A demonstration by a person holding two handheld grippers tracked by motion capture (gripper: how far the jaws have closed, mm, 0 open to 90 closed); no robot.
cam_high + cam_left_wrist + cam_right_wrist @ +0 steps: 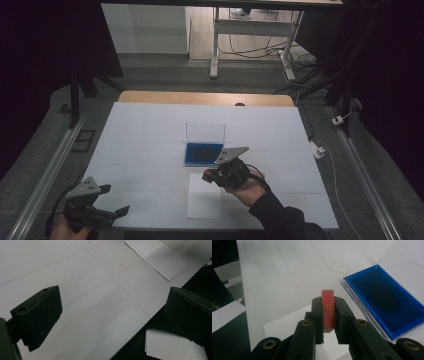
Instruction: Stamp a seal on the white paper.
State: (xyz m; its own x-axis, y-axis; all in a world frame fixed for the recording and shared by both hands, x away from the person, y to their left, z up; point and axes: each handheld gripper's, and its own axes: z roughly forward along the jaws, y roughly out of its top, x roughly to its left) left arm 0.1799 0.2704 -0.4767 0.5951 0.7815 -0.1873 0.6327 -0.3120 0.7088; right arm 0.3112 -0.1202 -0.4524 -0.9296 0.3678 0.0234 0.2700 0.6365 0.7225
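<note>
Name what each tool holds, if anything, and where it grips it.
The right tool clamps a red stamp block by its two flat sides; the left tool is open and holds nothing.

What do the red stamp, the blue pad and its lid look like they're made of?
Red stamp: looks like hard translucent plastic, glossy, with a faint pattern on its face; could be resin.
Blue pad: soft matte felt or foam, darker at the middle, probably inked.
Lid: clear rigid plastic, standing upright, with the table visible through it.

- A small red stamp block (328,310) stands upright, pinched between black pads, above a white paper sheet (204,202).
- A blue ink pad (384,302) lies flat nearby, its clear lid (205,132) raised.
</note>
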